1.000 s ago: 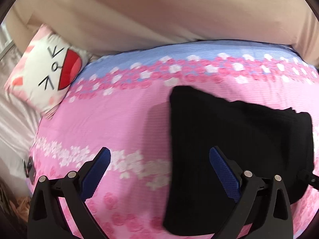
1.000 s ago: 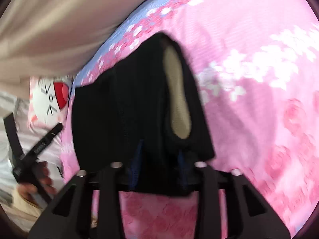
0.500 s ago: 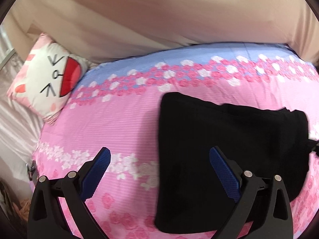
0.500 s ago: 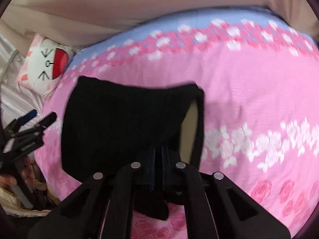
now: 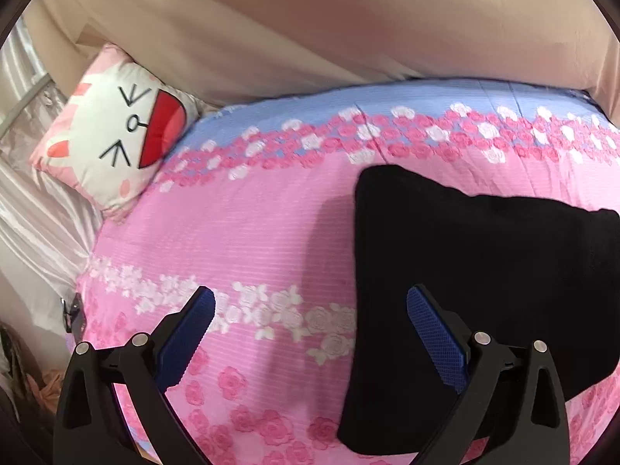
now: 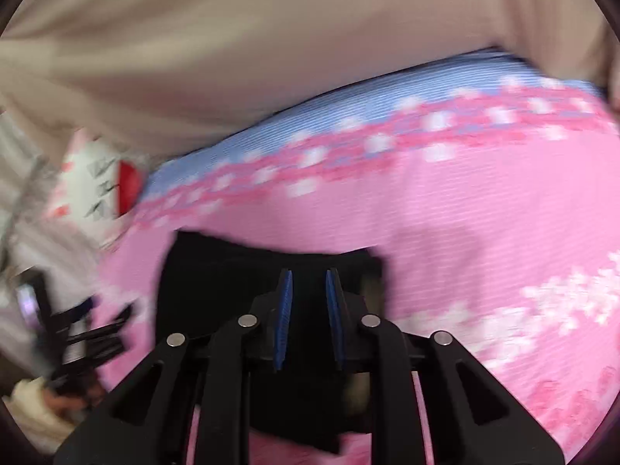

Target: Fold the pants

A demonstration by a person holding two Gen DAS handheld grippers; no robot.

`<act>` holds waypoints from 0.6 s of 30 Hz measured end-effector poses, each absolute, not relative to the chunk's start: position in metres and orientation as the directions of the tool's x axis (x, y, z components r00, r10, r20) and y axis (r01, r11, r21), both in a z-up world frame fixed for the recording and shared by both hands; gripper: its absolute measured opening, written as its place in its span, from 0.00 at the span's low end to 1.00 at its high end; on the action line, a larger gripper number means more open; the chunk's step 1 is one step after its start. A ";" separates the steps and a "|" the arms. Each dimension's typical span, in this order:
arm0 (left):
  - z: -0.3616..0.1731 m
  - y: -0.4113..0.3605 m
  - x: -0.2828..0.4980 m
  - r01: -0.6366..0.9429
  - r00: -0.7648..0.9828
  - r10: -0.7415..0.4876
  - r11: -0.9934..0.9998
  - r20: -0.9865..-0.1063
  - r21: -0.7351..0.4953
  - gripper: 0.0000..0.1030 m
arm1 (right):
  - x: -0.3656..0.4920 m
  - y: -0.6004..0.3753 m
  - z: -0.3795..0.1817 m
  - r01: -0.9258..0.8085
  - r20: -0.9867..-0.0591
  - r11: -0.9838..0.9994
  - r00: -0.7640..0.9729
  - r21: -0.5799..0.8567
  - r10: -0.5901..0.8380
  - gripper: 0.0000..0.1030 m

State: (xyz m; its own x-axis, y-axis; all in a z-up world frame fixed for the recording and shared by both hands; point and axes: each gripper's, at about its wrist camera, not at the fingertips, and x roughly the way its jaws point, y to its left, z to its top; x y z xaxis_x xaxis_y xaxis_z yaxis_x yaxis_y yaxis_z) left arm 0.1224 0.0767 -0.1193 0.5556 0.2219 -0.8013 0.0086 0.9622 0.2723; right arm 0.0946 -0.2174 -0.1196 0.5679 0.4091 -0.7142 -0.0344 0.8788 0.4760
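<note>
1. The black knit pants (image 5: 484, 290), folded into a thick rectangular bundle, lie flat on the right part of the bed in the left wrist view. No brand tag or label can be read on them. In the right wrist view the same dark bundle (image 6: 217, 290) is blurred, with a patch of tan lining showing at its right edge.
2. The left gripper (image 5: 310, 341) hovers above the bed with its blue-padded fingers (image 5: 186, 337) spread wide and nothing between them. Its right finger sits over the left edge of the pants, and its left finger over bare bedding.
3. The right gripper (image 6: 308, 317) is above the bundle, its two blue pads parted by a narrow gap. Whether any cloth is caught low between them cannot be told, because the dark fabric and the motion blur hide it.
4. The pants rest on a pink quilted bedspread (image 5: 240, 232) printed with bands of white and deep pink roses, with a pale blue strip along its far edge.
5. A square white and pink cushion (image 5: 116, 135) with a cartoon cat face, drawn in black strokes with a red open mouth, sits at the far left corner of the bed, well apart from the pants. It carries no lettering.
6. A beige fabric wall (image 5: 329, 31) rises behind the bed, and pale satin sheeting (image 5: 35, 217) hangs at the left side.
</note>
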 end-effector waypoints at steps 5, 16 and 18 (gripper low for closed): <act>-0.129 0.054 0.131 0.079 0.578 0.205 0.949 -0.790 0.305 0.95 | 0.146 -0.184 -0.181 -0.096 -0.817 0.917 0.425 0.387 0.390 0.05; -0.141 0.068 0.141 0.076 0.513 0.184 0.963 -0.838 0.258 0.95 | 0.136 -0.138 -0.134 -0.173 -0.761 0.886 0.460 0.429 0.458 0.08; -0.143 0.071 0.143 0.074 0.504 0.180 0.965 -0.845 0.250 0.95 | 0.147 -0.127 -0.157 -0.162 -0.810 0.909 0.412 0.385 0.416 0.05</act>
